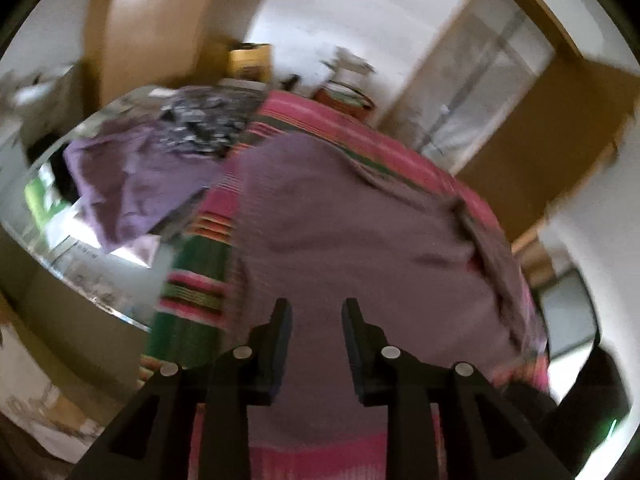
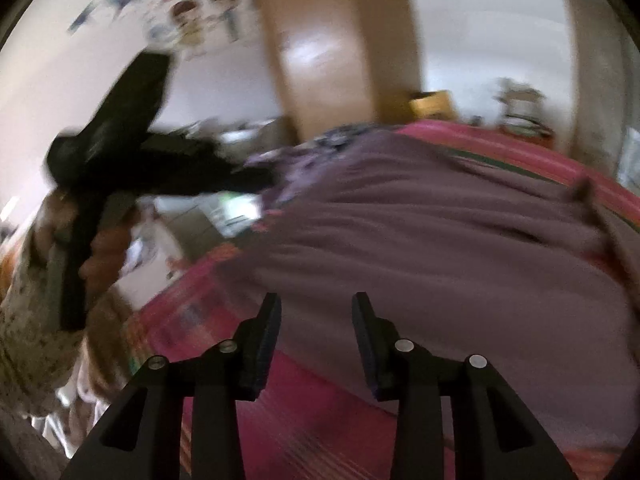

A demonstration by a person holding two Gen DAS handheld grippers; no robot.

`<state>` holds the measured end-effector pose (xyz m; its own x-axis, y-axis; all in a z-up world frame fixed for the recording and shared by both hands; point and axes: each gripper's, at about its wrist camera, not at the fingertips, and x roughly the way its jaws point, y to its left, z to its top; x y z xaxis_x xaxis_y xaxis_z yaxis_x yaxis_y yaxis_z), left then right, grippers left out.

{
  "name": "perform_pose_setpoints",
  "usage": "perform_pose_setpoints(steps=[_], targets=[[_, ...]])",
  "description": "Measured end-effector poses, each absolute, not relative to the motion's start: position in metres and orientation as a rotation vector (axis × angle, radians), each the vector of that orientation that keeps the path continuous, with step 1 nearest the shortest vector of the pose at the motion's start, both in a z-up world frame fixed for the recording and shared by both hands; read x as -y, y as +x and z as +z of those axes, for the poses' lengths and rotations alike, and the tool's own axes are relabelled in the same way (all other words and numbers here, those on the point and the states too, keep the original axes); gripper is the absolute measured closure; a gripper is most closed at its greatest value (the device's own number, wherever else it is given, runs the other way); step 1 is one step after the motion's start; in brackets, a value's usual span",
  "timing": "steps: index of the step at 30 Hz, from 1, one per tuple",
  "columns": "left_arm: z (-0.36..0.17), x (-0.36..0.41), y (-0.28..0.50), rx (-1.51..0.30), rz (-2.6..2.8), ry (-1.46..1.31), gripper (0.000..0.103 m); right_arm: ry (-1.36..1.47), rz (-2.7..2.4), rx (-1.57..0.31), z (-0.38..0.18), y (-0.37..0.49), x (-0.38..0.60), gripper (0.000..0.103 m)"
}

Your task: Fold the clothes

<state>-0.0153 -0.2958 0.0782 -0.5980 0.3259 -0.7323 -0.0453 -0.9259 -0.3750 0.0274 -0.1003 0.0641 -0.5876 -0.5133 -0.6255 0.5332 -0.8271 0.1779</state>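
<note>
The left tool point(image 1: 316, 312) hangs above the mauve garment point(image 1: 360, 232) with its jaws partly apart and nothing between them; the garment lies spread over a striped pink and green blanket point(image 1: 200, 280) that covers the bed, its near hem just under the tool tips. In the right wrist view the right tool point(image 2: 316, 308) stands the same way, jaws partly open and empty, over the near edge of the same garment point(image 2: 420, 248); further left in that view a person's hand point(image 2: 100, 248) holds the other tool's black handle, a speckled sleeve point(image 2: 24, 320) below it.

As a judgement, a fold has been let go and the next calls for fresh grips; to do it well, each tool should come down on one corner of the same edge, pinch only the top layer and not the blanket, then carry both corners across together so the crease runs straight.

Both pictures are blurred, so fine wrinkles cannot be read. To the left of the garment lies a lilac cloth point(image 1: 132, 184), crumpled, with a dark patterned cloth point(image 1: 208, 120) behind it; these seem to wait their turn. Beyond stand a wooden wardrobe point(image 1: 152, 28), white walls, and at the right a wooden-framed door point(image 1: 492, 80); cartoon stickers point(image 2: 200, 16) mark the wall.
</note>
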Motion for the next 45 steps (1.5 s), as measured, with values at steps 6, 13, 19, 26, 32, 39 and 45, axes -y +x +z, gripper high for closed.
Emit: perform_pose_setpoints(steps=[6,13,19,26,32,39,45], targets=[[0.057,0.216,0.006,0.142,2.457,-1.312,0.075,1.023,-2.674,0.099,0.055,0.04,-0.013,0.064],[0.039,0.172,0.019,-0.08,2.463,-1.299,0.075,1.087,-2.944,0.182,0.048,0.062,-0.103,0.064],[0.028,0.152,0.021,-0.219,2.465,-1.317,0.075,1.14,-2.977,0.201,0.04,0.061,-0.126,0.064],[0.022,0.142,0.02,-0.325,2.505,-1.305,0.075,1.198,-2.977,0.218,0.032,0.053,-0.142,0.064],[0.02,0.136,0.019,-0.416,2.493,-1.295,0.075,1.232,-2.978,-0.015,0.031,0.036,-0.134,0.064],[0.017,0.131,0.016,-0.427,2.478,-1.291,0.075,1.279,-2.936,-0.255,0.022,0.022,-0.122,0.063],[0.014,0.121,0.017,-0.479,2.437,-1.28,0.075,1.331,-2.939,-0.251,0.018,0.017,-0.132,0.063]])
